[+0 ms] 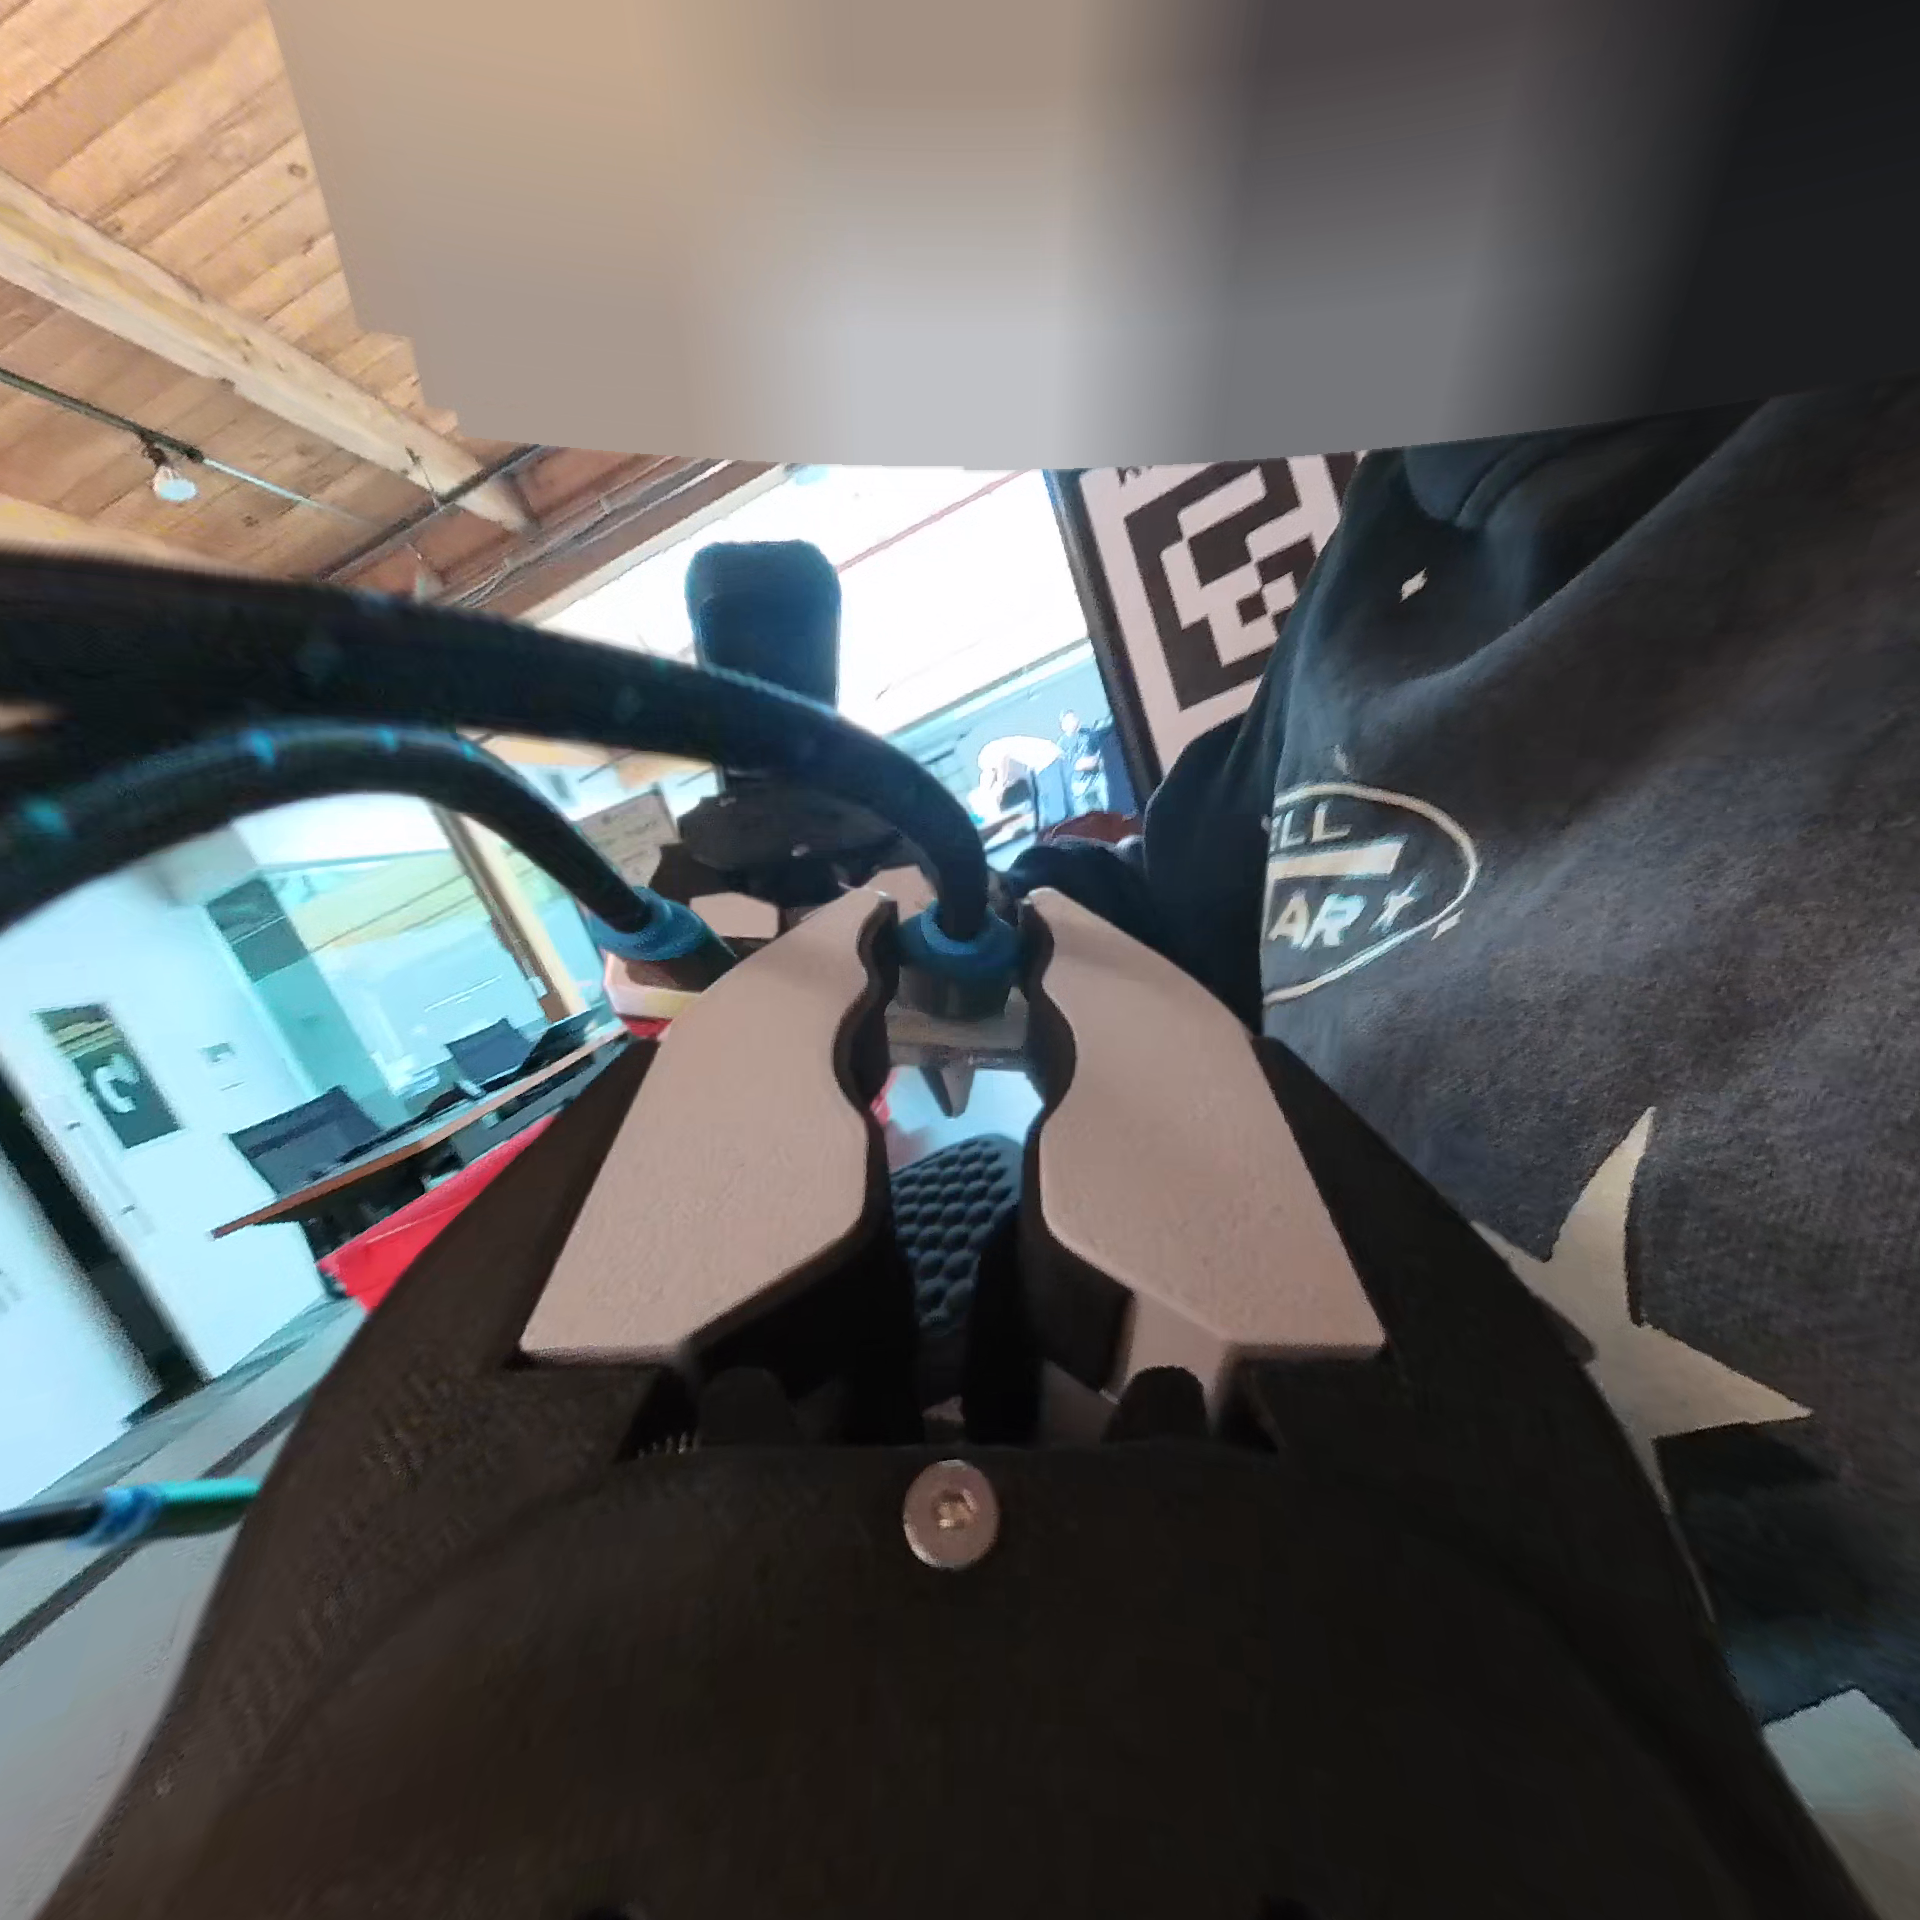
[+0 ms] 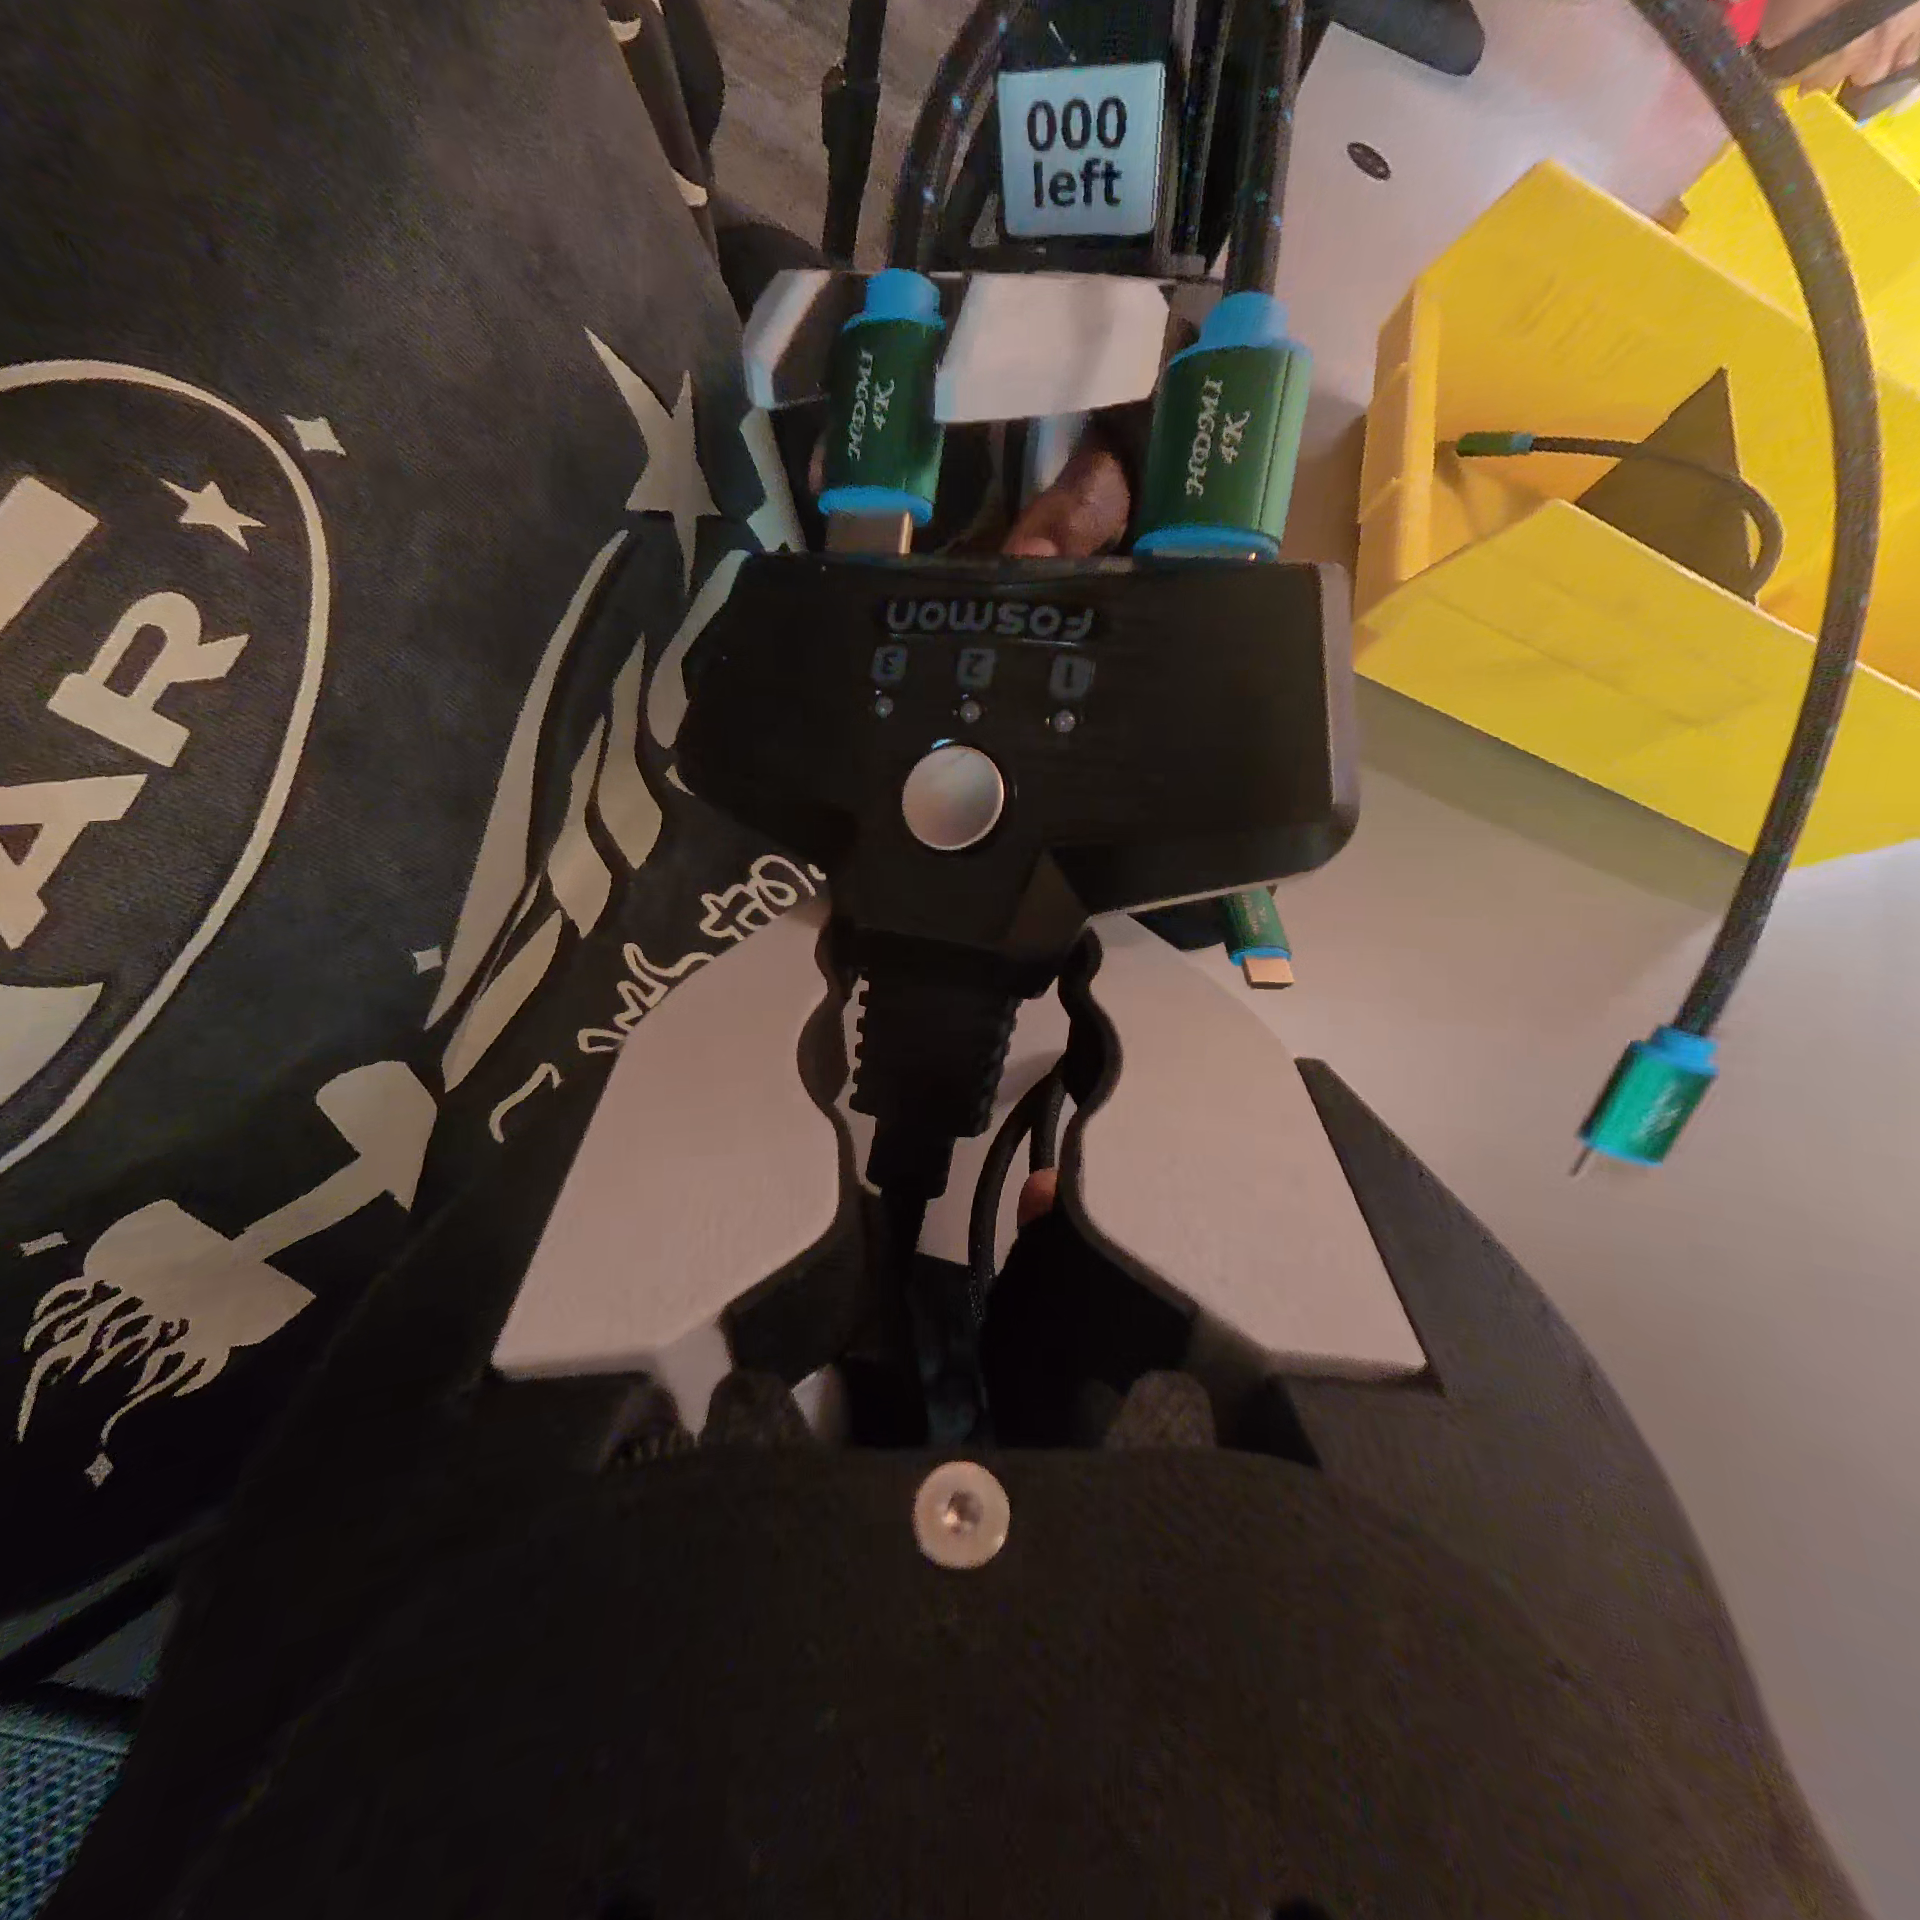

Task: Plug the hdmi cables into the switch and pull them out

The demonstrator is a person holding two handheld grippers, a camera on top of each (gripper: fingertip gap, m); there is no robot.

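In the right wrist view my right gripper (image 2: 956, 966) is shut on the ribbed cable neck of the black HDMI switch (image 2: 1018, 727) and holds it up. Two green HDMI plugs with blue collars meet its far edge. The right-hand plug (image 2: 1216, 436) sits fully in. The left-hand plug (image 2: 878, 416) shows a little of its metal tip at the port. My left gripper (image 2: 894, 410) is shut on that plug from the far side. In the left wrist view my left gripper (image 1: 956, 935) clamps the same plug's blue collar (image 1: 956, 951), its braided cable arching left.
A third braided cable hangs at the right with a loose green plug (image 2: 1647, 1101). Another loose plug (image 2: 1257, 935) lies on the white table (image 2: 1558, 1299) under the switch. Yellow bins (image 2: 1621, 582) stand at the right. A person's dark printed shirt (image 2: 260, 727) fills the left.
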